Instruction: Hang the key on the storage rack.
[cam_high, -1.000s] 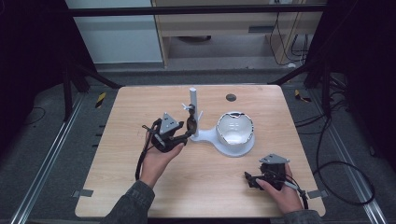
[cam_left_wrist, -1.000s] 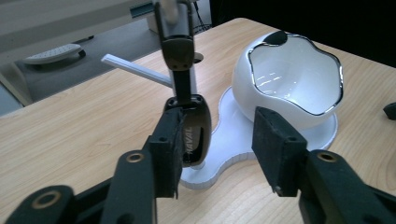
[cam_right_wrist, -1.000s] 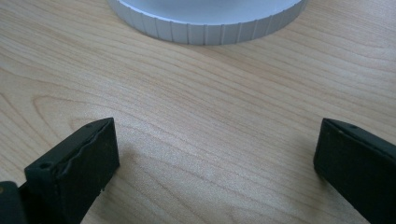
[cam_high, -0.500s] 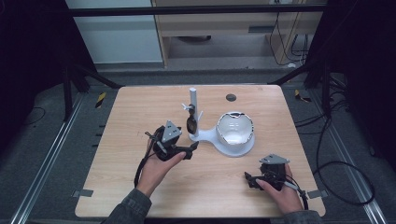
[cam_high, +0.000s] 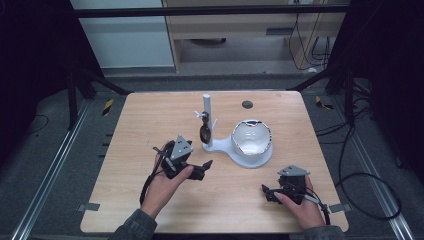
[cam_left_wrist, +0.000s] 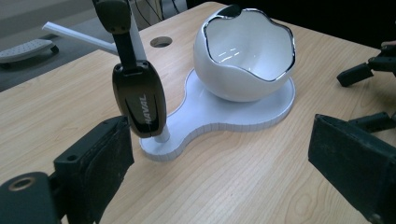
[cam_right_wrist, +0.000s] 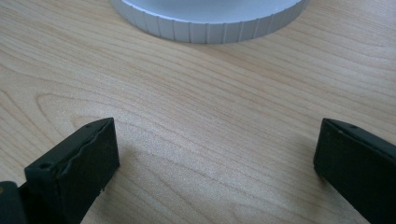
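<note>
A light wooden desk (cam_high: 150, 125) fills the middle of the high view. At its centre stands a white stand (cam_high: 220, 146) with a flat peanut-shaped base, an upright post (cam_high: 207, 107) and a white bowl (cam_high: 253, 138) with a wavy, silver-edged rim at the right end of the base. A dark glossy key fob (cam_high: 204, 133) hangs from the post, just above the base; in the left gripper view it (cam_left_wrist: 140, 100) sits at upper left, printed with pale letters.

The left gripper (cam_high: 202, 169) is at lower left of centre in the high view, held in a hand (cam_high: 165, 187), its fingers (cam_left_wrist: 98, 163) spread wide and empty, near the stand but apart from it. The right gripper (cam_high: 267, 192) rests low on the desk at lower right, its fingers (cam_right_wrist: 79, 163) also spread wide with bare wood between them, the stand's ribbed base edge (cam_right_wrist: 210, 28) at the top of its view.
</note>
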